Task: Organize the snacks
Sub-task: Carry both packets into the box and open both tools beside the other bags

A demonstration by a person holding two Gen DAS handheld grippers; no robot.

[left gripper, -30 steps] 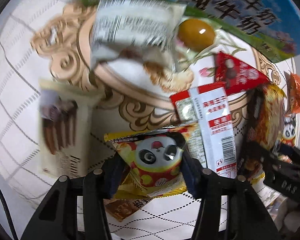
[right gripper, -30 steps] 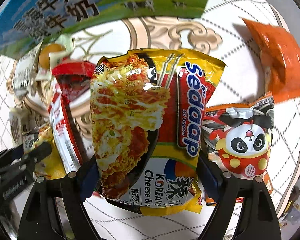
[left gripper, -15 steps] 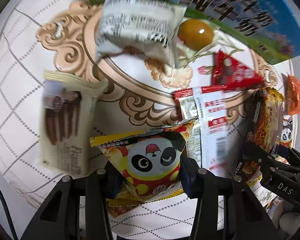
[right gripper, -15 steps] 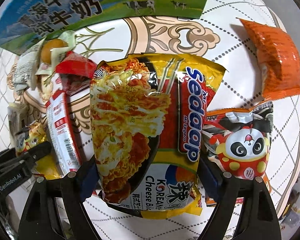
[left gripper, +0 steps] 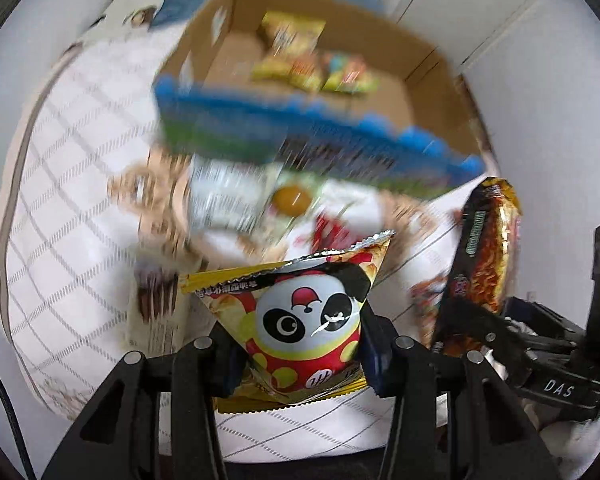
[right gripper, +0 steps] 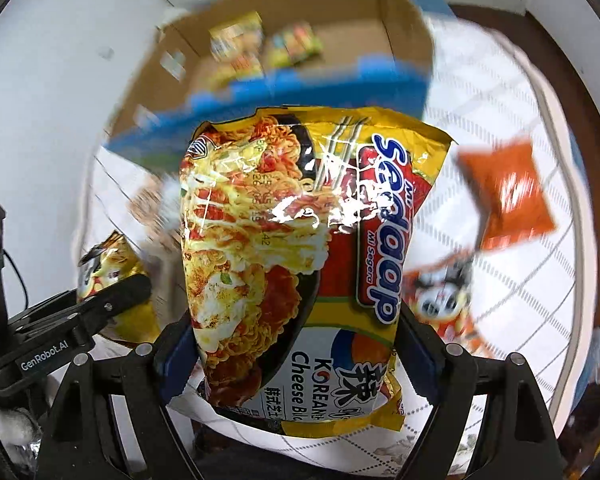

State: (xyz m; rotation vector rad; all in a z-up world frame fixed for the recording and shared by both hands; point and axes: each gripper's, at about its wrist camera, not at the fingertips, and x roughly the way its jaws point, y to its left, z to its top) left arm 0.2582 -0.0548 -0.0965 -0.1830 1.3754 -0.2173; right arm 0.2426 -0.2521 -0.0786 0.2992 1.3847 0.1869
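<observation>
**Cardboard carton, patterned cloth and two gripped snack packets**

Brown cardboard forms the largest item: an open carton (left gripper: pixel 416 92) with a blue and green printed outer wall, standing at twelve o'clock in both wrist views; several yellow packets (left gripper: pixel 288 52) lie on its floor. In front of it spreads the white tablecloth (left gripper: pixel 60 208), crossed by grey dashed lines and a beige scroll ornament, blurred in both views.

The noodle packet (right gripper: pixel 300 264), yellow with a red brand panel, fills the centre of the right wrist view. The right gripper (right gripper: pixel 296 356) is clamped on its lower part, one blue pad against each side edge, and the packet stands clear of the cloth.

The panda snack bag (left gripper: pixel 300 320), yellow with a red and white cartoon panda, sits at six o'clock in the left wrist view. The left gripper (left gripper: pixel 300 352) has its jaws drawn in tight on the bag's lower half, and the bag's crimped top edge points toward the carton.

An orange pouch (right gripper: pixel 508 196) lies on the cloth at three o'clock in the right wrist view, with a second panda bag (right gripper: pixel 444 296) just below it at four o'clock. A pale biscuit-stick packet (left gripper: pixel 156 312) lies at eight o'clock in the left wrist view. A small amber-yellow round item (left gripper: pixel 290 199) lies just in front of the carton wall.
</observation>
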